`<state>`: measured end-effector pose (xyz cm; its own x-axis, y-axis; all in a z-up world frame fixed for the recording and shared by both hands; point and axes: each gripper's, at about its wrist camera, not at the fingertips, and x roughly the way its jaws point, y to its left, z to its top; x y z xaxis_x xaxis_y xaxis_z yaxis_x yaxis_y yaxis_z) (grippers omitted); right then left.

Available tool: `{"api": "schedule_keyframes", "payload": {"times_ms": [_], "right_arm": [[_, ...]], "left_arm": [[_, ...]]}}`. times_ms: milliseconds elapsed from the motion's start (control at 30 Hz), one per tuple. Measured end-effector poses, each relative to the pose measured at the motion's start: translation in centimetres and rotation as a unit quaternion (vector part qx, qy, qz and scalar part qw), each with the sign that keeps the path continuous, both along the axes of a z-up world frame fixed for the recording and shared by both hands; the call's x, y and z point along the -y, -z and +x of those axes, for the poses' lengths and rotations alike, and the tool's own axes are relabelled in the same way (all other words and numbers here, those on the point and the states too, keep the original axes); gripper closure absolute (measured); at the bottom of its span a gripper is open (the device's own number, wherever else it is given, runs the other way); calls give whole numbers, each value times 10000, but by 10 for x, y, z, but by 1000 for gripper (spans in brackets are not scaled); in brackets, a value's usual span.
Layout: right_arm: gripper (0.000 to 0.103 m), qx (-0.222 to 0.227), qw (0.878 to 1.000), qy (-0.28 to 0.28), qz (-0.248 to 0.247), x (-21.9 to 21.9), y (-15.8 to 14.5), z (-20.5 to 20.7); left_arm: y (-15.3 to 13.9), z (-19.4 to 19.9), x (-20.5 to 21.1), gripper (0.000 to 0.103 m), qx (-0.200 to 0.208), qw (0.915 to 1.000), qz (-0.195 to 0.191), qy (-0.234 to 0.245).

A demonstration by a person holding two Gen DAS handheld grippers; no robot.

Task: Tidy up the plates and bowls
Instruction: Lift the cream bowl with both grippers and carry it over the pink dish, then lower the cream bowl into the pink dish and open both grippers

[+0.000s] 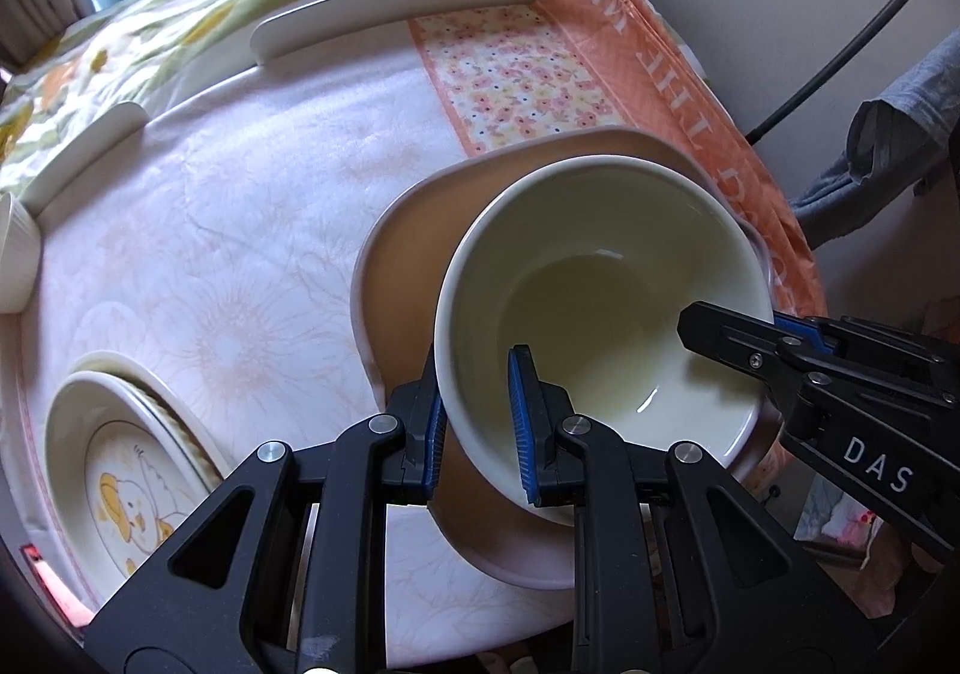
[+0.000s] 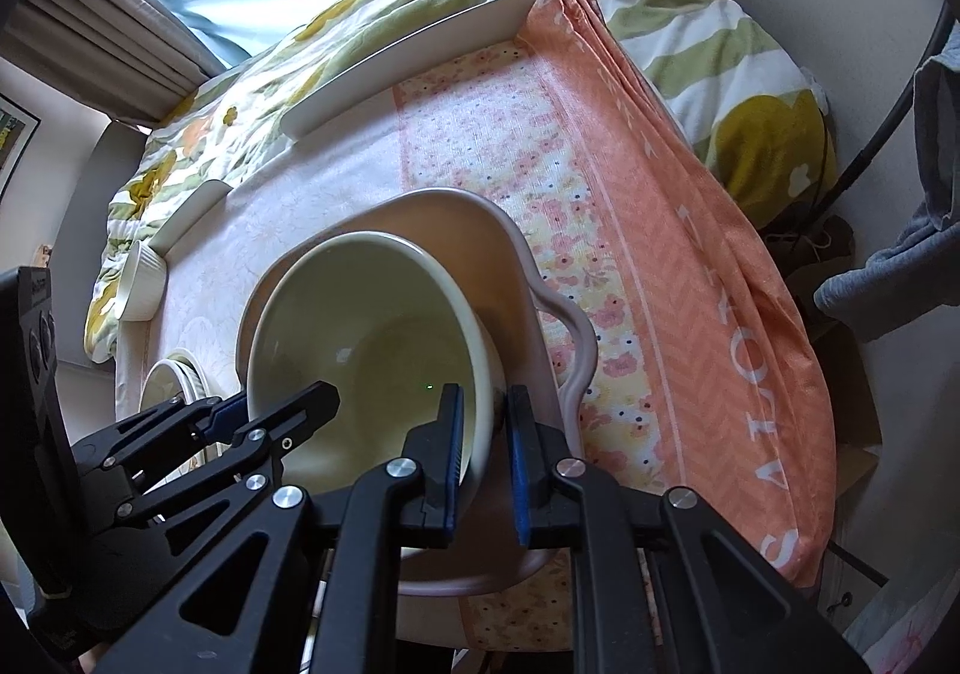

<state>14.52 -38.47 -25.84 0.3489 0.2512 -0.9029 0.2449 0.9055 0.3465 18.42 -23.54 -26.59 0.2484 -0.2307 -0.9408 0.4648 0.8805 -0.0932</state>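
A deep cream bowl [image 1: 600,302] [image 2: 372,326] is held from both sides over a shallow pinkish-beige dish [image 1: 408,254] [image 2: 540,278] with a wavy handle. My left gripper [image 1: 477,422] [image 2: 270,404] is shut on the bowl's left rim, one blue pad inside and one outside. My right gripper [image 2: 483,452] [image 1: 750,329] is shut on the opposite rim in the same way. The bowl is empty and tilts a little. I cannot tell whether its base touches the dish.
A stack of plates, the top one with a duck picture [image 1: 120,464] [image 2: 174,380], lies at the left. A white ribbed ramekin [image 1: 15,254] [image 2: 141,284] stands farther left. An orange floral cloth [image 1: 660,74] [image 2: 690,254] drapes over the right edge. White raised tray rims [image 1: 390,8] border the far side.
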Motion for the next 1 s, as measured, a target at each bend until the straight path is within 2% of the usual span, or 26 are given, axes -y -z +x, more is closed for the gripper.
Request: {"api": "schedule_keyframes", "payload": {"times_ms": [233, 367, 533, 633, 833, 1000], "right_arm": [[90, -35, 10000, 80, 12, 1, 1, -1], [90, -42, 9999, 139, 55, 2, 0, -3], [90, 35, 9999, 165, 13, 2, -5, -5], [90, 113, 9997, 225, 23, 4, -9, -8], [90, 135, 9995, 277, -16, 6, -15, -12], [90, 387, 9988, 306, -5, 9, -42, -17]], "left_arm": [[2, -4, 4, 86, 145, 9997, 167, 85], [0, -8, 8, 86, 397, 9983, 390, 174], [-2, -8, 7, 86, 388, 9984, 365, 176], [-11, -8, 6, 86, 618, 9971, 421, 136], [-17, -6, 2, 86, 536, 9980, 325, 127], [-52, -11, -20, 86, 611, 9980, -131, -98]]}}
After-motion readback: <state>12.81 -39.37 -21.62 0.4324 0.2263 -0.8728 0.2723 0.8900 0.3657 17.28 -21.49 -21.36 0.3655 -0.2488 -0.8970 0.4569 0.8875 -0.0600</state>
